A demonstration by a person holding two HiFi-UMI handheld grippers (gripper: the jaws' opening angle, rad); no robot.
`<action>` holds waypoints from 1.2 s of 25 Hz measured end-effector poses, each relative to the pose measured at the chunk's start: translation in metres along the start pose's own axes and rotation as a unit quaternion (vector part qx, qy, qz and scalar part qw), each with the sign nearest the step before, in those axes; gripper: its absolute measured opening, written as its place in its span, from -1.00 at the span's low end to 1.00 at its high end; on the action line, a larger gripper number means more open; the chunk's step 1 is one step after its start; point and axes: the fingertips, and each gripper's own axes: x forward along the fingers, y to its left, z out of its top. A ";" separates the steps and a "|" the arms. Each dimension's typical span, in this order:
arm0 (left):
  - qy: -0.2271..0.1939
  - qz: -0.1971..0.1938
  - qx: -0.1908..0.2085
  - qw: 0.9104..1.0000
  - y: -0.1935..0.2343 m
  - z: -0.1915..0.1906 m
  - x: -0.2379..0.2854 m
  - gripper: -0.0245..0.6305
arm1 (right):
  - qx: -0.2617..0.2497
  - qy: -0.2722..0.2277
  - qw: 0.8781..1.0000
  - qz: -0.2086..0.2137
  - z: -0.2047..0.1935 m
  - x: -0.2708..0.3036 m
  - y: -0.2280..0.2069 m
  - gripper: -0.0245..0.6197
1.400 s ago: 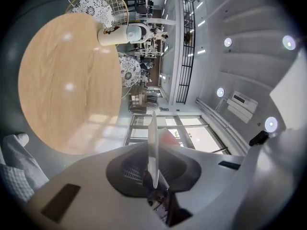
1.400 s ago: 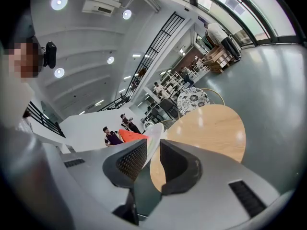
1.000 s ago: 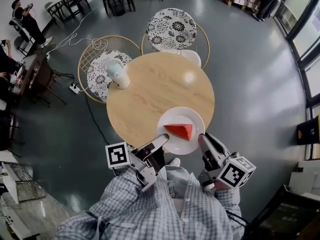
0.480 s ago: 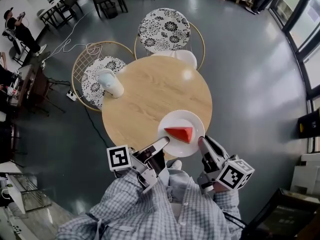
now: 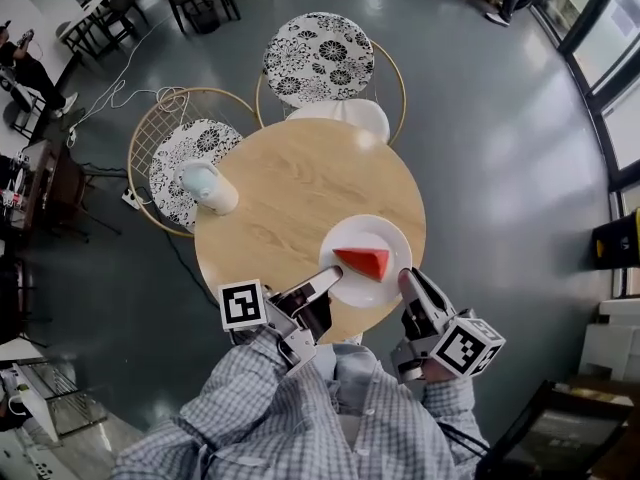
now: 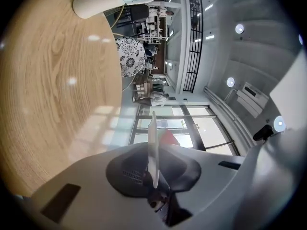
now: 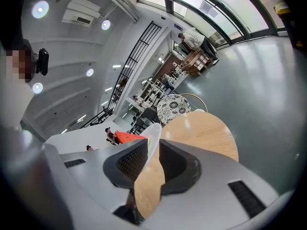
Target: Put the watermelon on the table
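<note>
Hard to read first: in the head view my shirt sleeves cover both wrists, so only the marker cubes and jaw tips show. I cannot tell there whether the plate (image 5: 347, 236) sits flat on the round wooden table (image 5: 290, 203) or hangs just over it. In the left gripper view the plate is edge-on, a thin white line between the pads, and the watermelon (image 5: 362, 260) is only a red sliver behind the rim. In the right gripper view the jaw bulk cuts off most of the slice. My left gripper (image 5: 330, 281) is clamped narrow on the plate rim at the plate's 8 o'clock. My right gripper (image 5: 405, 280) bites the rim at its 4 o'clock, with wood grain showing through the gap below. The watermelon wedge lies on the plate, which is at the tabletop's 4 o'clock, near its edge. Around it: a white jug (image 5: 207, 186) stands at the table's 9 o'clock, well apart from the plate. A pale rounded thing (image 5: 345, 118) at the 12 o'clock edge is too washed out to name. One patterned-cushion chair (image 5: 320, 58) stands beyond 12 o'clock, and a second chair (image 5: 178, 153) at 10 o'clock. A cable (image 5: 140, 86) trails over the grey floor.
</note>
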 end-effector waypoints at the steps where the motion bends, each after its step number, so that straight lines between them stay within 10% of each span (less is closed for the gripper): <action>1: 0.004 0.000 0.001 1.000 0.002 0.006 0.004 -0.79 | 0.001 -0.001 1.000 -0.003 0.002 0.005 -0.003 -0.67; 30: 0.027 0.030 -0.014 0.999 0.083 0.116 0.093 -0.79 | 0.002 0.013 0.997 -0.078 0.045 0.128 -0.100 -0.68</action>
